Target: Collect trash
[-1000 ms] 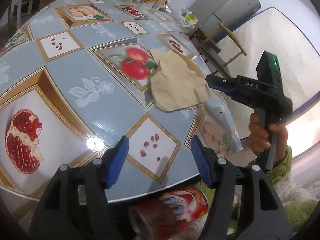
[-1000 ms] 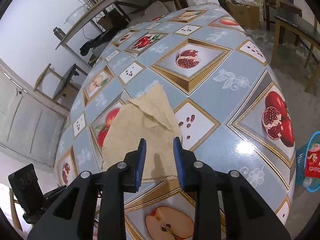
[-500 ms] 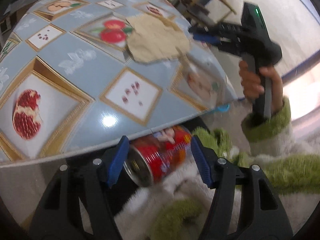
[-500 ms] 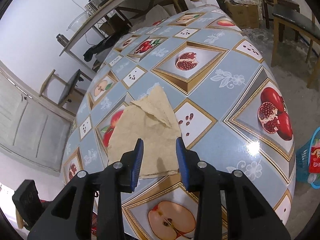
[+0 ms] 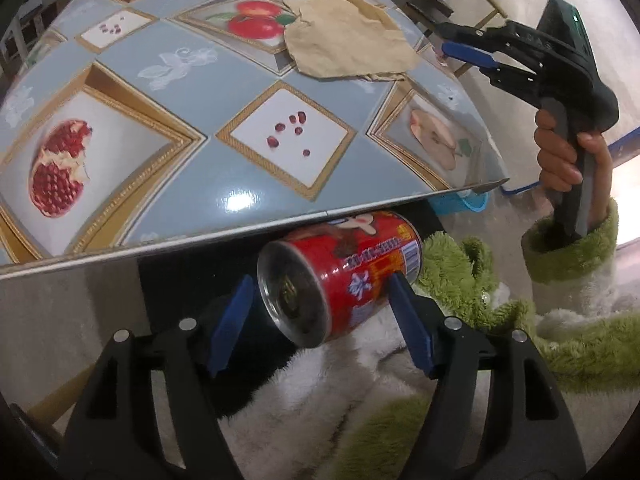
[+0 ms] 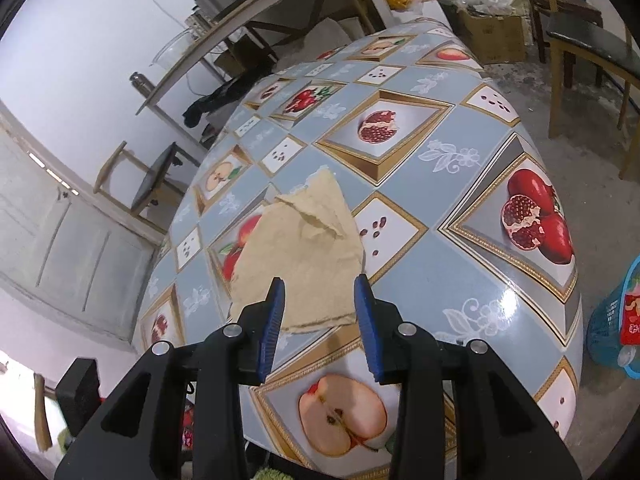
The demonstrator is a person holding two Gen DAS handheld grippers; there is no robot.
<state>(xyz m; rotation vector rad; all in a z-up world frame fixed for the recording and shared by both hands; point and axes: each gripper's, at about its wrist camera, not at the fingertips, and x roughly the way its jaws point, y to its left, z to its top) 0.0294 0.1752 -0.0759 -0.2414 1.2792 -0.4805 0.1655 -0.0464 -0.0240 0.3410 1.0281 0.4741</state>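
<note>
- Left wrist view: a red drink can (image 5: 348, 276) lay on its side below the bench (image 5: 192, 92) edge, its open end turned toward the camera, resting on white fleece (image 5: 320, 392).
- The left gripper (image 5: 320, 320) had its jaws spread on either side of the can; the right blue pad (image 5: 412, 332) sat against or just beside the can's wall, the left pad (image 5: 230, 326) stood clear of it. Whether the right pad actually touched, I could not tell.
- A torn piece of tan paper (image 5: 344, 40) lay flat on the bench near its far right corner, covering part of a printed apple panel.
- The right gripper (image 5: 472, 50) hovered just beyond the paper's right edge, held by a hand (image 5: 560, 156) in a green fleece cuff (image 5: 572, 252).
- Right wrist view: the same tan paper (image 6: 304, 256) lay on the fruit-print bench (image 6: 460, 272), its near edge between and just ahead of the right gripper (image 6: 320, 312).
- The right jaws were spread, pinching nothing, and stood above the paper's near edge; contact with the sheet could not be judged.
- A blue basket (image 6: 614, 324) stood on the floor beside the bench at the far right, with red packaging (image 6: 634, 316) in it.
- A wooden chair (image 6: 584, 40) stood beyond the bench, and a cardboard box (image 6: 496, 36) sat near it.
</note>
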